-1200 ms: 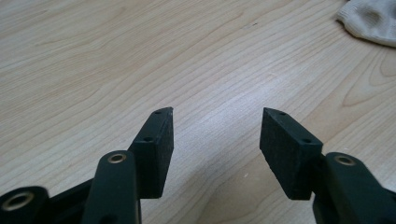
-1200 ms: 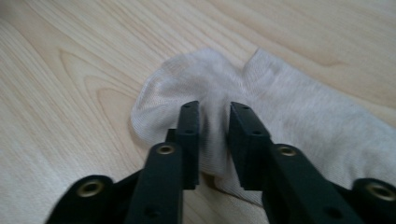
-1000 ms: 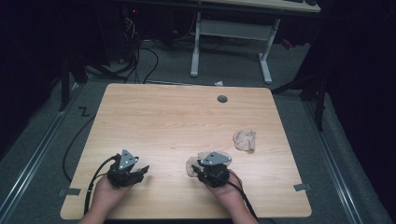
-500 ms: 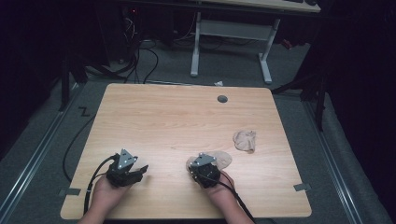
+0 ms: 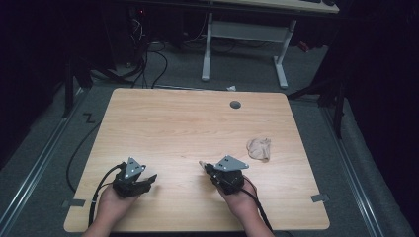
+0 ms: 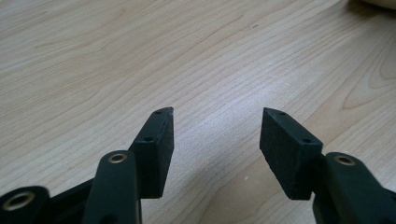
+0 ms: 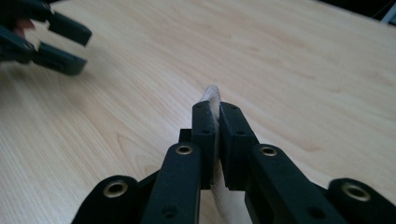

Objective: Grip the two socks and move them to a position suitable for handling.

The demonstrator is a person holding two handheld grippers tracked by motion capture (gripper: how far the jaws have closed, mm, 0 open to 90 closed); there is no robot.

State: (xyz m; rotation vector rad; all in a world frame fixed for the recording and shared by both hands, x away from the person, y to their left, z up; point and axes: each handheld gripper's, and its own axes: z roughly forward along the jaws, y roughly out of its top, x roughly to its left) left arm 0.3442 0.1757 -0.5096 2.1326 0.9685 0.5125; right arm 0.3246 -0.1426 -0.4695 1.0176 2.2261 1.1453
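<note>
Right gripper view, nearest first: the right gripper (image 7: 217, 112) has just been closing, and its jaws now stand almost together with a thin fold of pale beige fabric, a sock (image 7: 211, 95) by the look of it, pinched between the pads. Only a narrow edge of cloth pokes out past the tips. That is the weak point: the bite looks shallow, so if the hand lifts or swings quickly the fabric could slide out and drop back onto the table (image 7: 303, 60). In the high view this gripper (image 5: 205, 167) sits near the front edge of the table (image 5: 173, 123), a little right of the middle, with a small tip of cloth at its nose.

The left gripper (image 6: 215, 126) hovers low near the front left corner, jaws wide apart with nothing between them, just bare wood under them. If it comes across to help, the two tools could knock together, since they are already fairly near each other.

Farther off, a second sock (image 5: 259, 148) lies crumpled toward the right edge, well apart from both hands. A reach for it with the held cloth dangling might drag or snag the pair.
</note>
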